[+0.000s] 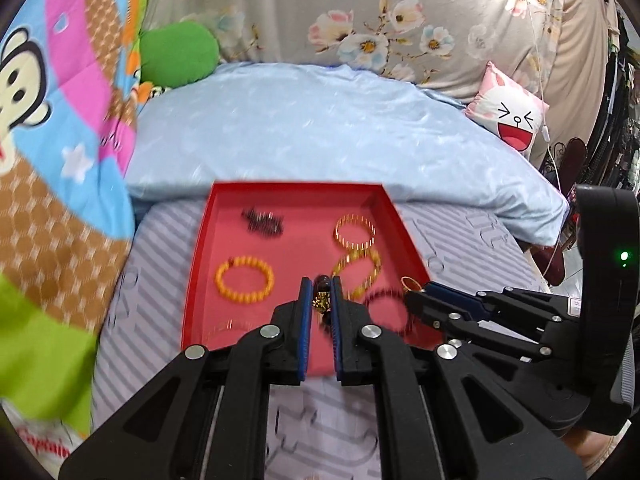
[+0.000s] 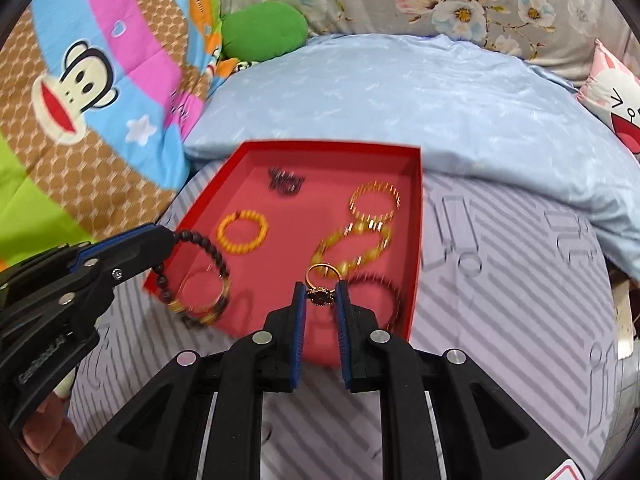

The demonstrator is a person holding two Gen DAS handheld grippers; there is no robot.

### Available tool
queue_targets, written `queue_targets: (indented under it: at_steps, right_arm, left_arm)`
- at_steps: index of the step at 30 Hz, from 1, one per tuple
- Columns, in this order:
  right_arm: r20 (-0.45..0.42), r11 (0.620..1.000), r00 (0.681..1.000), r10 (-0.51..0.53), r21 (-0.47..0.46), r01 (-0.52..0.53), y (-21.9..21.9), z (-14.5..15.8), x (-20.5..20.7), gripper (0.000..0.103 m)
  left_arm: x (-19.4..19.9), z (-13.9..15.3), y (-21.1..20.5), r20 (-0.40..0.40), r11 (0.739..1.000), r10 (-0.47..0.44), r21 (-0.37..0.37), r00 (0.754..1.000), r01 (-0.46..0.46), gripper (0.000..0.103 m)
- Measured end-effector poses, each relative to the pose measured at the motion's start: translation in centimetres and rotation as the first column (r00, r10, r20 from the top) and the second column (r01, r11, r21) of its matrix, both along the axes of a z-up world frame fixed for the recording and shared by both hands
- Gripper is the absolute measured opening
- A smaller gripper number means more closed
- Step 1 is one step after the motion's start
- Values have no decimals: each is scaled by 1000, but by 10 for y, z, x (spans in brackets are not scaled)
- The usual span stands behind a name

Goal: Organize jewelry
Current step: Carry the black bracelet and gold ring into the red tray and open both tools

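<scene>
A red tray [image 1: 200, 256] [image 2: 416, 216] lies on the bed and holds several bracelets. My left gripper [image 1: 321, 286] is shut on a dark beaded bracelet [image 1: 321, 298] with a gold charm; in the right wrist view the bracelet [image 2: 192, 276] hangs from the left gripper [image 2: 170, 238] over the tray's near left corner. My right gripper [image 2: 320, 290] is shut on a gold ring [image 2: 323, 276] with a dark stone, above the tray's near edge; it also shows in the left wrist view [image 1: 416, 292]. An orange bead bracelet [image 1: 245, 276] [image 2: 243, 233], gold bangles [image 1: 355, 231] [image 2: 375, 200], a dark maroon bracelet [image 2: 394, 292] and a dark clip [image 1: 262, 221] [image 2: 286, 180] lie in the tray.
The tray rests on a grey striped mattress [image 2: 500, 300]. A light blue quilt [image 1: 320, 128] lies behind it. A colourful cartoon blanket [image 1: 52, 160] is at left, a green cushion [image 1: 178, 54] and a pink cartoon pillow [image 1: 512, 116] at the back.
</scene>
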State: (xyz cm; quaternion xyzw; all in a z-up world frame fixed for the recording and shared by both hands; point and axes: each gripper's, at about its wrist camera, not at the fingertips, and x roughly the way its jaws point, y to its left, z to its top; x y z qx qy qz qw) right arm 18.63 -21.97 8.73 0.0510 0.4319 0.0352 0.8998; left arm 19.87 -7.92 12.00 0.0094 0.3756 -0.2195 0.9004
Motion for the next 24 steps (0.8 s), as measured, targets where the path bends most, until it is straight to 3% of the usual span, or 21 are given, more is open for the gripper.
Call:
queue_targets:
  at_steps: [5, 11, 21, 24]
  right_arm:
    - [-3, 1000, 1000, -7, -11, 7, -8, -3, 32, 14]
    - [-31, 1000, 1000, 6, -5, -6, -8, -17, 66, 14]
    - [-74, 999, 997, 39, -26, -41, 10, -41, 115, 14]
    - [-86, 999, 996, 34, -33, -37, 11, -47, 124, 14]
  left_arm:
    - [38, -20, -9, -50, 1000, 4, 6, 999, -4, 9]
    - [68, -72, -6, -171, 999, 24, 42, 985, -17, 9]
    - [77, -102, 0, -204, 995, 57, 98, 977, -37, 10]
    - [80, -103, 2, -205, 994, 69, 92, 976, -51, 24]
